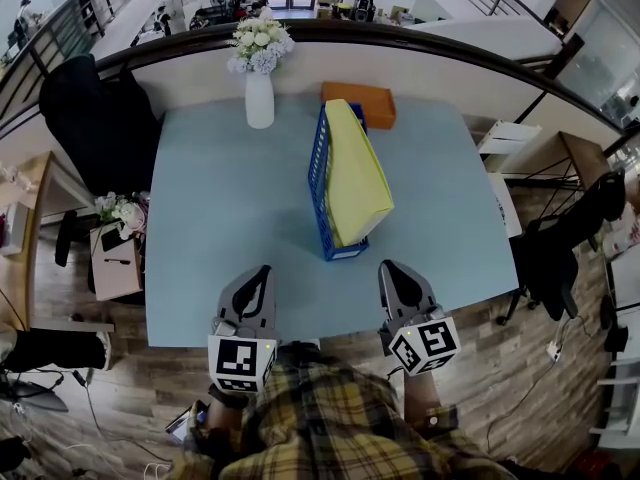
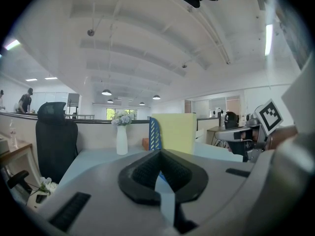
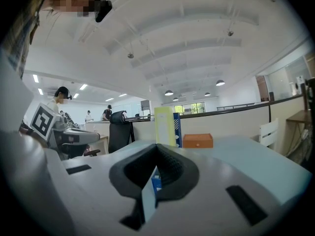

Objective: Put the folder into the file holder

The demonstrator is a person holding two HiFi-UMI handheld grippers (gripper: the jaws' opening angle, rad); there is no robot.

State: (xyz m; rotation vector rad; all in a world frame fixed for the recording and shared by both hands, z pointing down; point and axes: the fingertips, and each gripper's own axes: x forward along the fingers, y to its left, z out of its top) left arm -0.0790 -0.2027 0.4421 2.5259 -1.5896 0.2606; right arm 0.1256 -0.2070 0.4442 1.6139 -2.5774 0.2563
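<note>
Both pairs of jaws are pressed together, and neither holds anything.

At the lower left of the head view, your left gripper (image 1: 262, 271) hovers over the near edge of the pale blue table (image 1: 210, 218), pointing away from you. At the upper left of the tabletop stands a white vase (image 1: 259, 98) of pale flowers.

Just right of the table's centre sits the blue file holder (image 1: 319, 168). The yellow folder (image 1: 357, 173) already stands inside it on its edge and leans over the holder's right side. Holder and folder share one long axis, which runs up the frame, straight away from you. Behind their far end lies an orange box (image 1: 360, 104), close to the holder or touching it.

At the lower right, your right gripper (image 1: 386, 268) also hovers over the near edge. The holder's near end sits up and to the left of its tip.

The folder therefore lies ahead of you, between the two grippers, and your right gripper looks the nearer of the two. As things lie, the task appears done. Any straightening would probably fall to the right gripper, nudging the leaning folder leftward.
</note>
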